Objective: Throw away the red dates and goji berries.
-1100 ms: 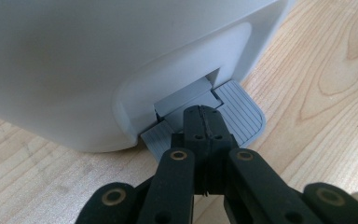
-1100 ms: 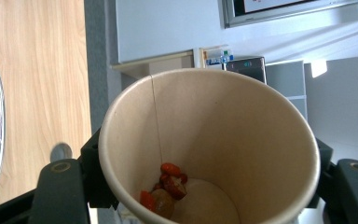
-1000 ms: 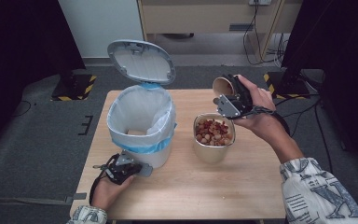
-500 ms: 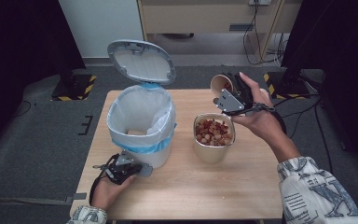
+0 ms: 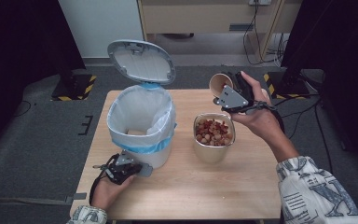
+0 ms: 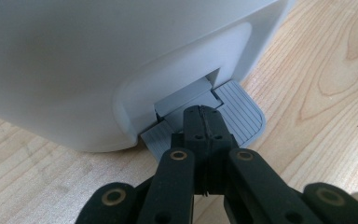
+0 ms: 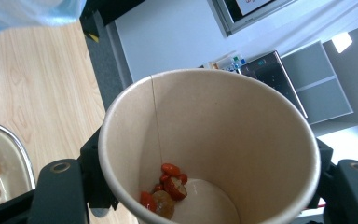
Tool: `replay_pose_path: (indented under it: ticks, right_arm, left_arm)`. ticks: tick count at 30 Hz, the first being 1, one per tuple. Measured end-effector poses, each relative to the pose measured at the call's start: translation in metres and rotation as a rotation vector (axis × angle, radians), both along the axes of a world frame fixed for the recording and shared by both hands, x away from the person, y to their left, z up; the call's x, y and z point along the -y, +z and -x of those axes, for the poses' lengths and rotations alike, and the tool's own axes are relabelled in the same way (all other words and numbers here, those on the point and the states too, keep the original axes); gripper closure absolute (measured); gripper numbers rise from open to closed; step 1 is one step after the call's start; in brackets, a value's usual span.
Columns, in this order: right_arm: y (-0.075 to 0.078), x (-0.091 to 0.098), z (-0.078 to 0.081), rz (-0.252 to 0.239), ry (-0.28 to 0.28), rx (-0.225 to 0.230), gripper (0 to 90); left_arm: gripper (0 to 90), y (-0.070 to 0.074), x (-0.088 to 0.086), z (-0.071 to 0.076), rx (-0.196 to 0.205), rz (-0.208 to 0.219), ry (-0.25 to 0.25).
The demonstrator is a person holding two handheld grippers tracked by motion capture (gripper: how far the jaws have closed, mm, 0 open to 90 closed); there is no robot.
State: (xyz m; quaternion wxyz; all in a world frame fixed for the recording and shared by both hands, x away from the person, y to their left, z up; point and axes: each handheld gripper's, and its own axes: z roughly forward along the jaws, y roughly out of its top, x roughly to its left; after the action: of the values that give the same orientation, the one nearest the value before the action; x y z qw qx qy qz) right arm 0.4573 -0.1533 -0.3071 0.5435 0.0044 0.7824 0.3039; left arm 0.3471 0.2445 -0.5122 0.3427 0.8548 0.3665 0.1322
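Fingers of the left gripper [image 6: 204, 122] pressed together on the bin pedal [image 6: 235, 111]; right gripper [image 7: 205, 186] clamps the paper cup [image 7: 223, 121], its fingers seemingly hidden behind.

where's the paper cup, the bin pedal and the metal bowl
paper cup [image 7: 242, 121], right gripper view, on its inner wall
bin pedal [image 6: 242, 112], left gripper view, on its ribbed grey top
metal bowl [image 5: 210, 153], high view, on its outer front wall

The tan paper cup [image 7: 223, 140] looks matt; the white plastic pedal bin [image 5: 142, 126] is smooth; the pale wooden table [image 5: 242, 186] shows grain.
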Motion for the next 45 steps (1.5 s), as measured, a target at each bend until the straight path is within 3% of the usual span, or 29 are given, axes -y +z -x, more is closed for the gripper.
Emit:
replay_pose_path:
  ticks: [13,23,38,45]
  right_arm:
    - [0.000,-0.006,0.001,-0.050,0.032,-0.049,28.5]
    - [-0.001,-0.008,0.000,-0.121,0.048,-0.098,28.3]
    - [-0.002,-0.020,0.000,-0.269,0.108,-0.220,28.2]
    - [-0.002,-0.024,-0.001,-0.315,0.130,-0.261,28.1]
  left_arm:
    - [89.9,0.000,0.000,0.000,0.001,-0.001,0.002]
    - [89.9,0.000,0.000,0.000,0.000,-0.001,-0.001]
    - [89.9,0.000,0.000,0.000,0.003,-0.003,-0.005]
    - [89.9,0.000,0.000,0.000,0.003,-0.002,-0.004]
